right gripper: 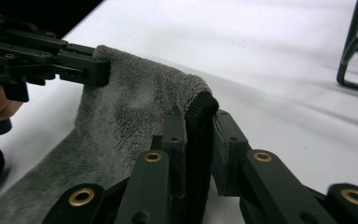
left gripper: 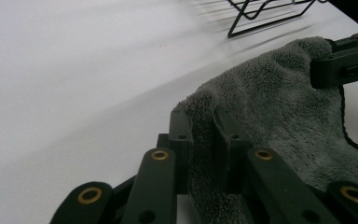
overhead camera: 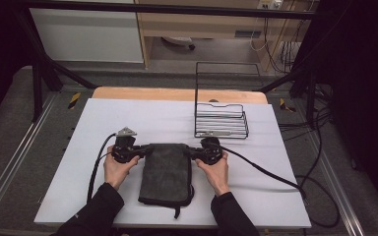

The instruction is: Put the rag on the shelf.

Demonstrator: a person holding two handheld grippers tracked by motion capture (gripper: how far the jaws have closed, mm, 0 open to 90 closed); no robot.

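Because I want the far edge to lift evenly, my left gripper (left gripper: 204, 135) and right gripper (right gripper: 200, 135) each clamp one far corner of the grey towel (overhead camera: 166, 169), just in front of the wire rack (overhead camera: 221, 123) on the worktop (overhead camera: 128, 113).

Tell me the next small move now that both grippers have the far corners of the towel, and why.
Probably lift both corners together and carry them toward the near edge to fold. The left gripper and right gripper each pinch a far corner of the grey towel, whose near part lies flat on the table.
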